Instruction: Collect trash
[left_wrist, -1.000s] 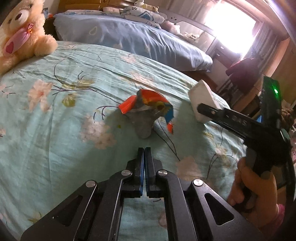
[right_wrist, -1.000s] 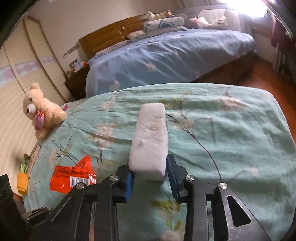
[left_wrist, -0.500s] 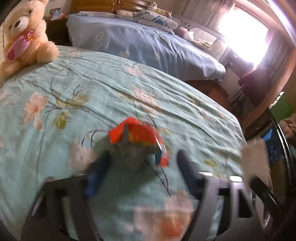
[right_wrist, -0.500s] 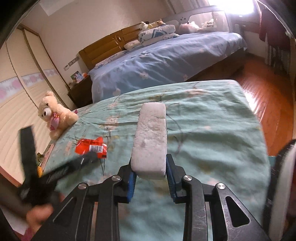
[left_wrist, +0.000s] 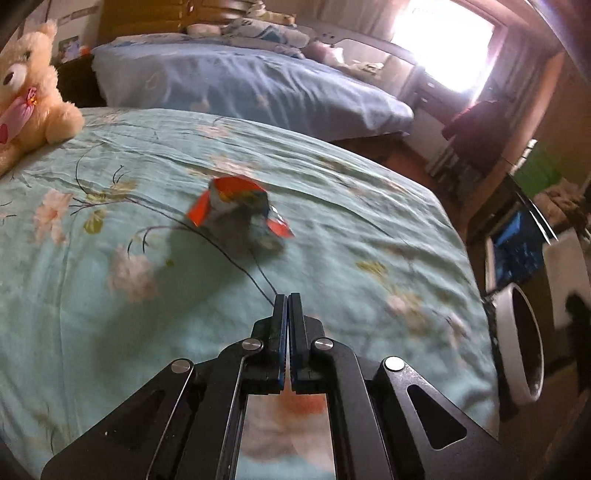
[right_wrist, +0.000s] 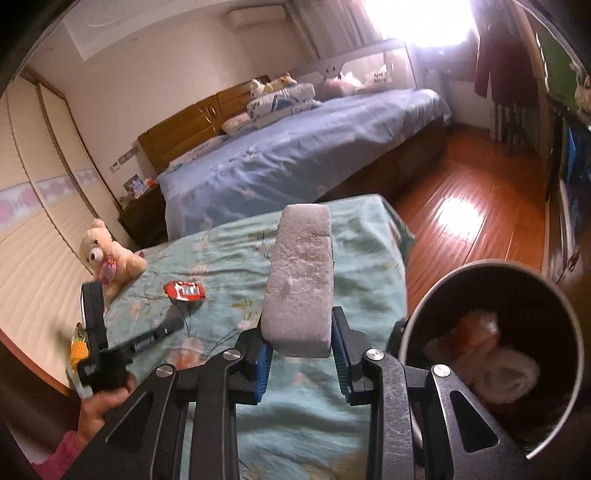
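The bed (right_wrist: 303, 424) runs off the picture's bottom. The bin (right_wrist: 417, 321) beside it is cut off at the right; the stuff inside is too blurry to name. The foam block (right_wrist: 301, 284) points away, long side forward, squeezed in the right gripper (right_wrist: 301, 354). The wrapper (left_wrist: 236, 210) lies crumpled on the bed, past the left gripper (left_wrist: 288, 299), whose jaws have just snapped closed on nothing.
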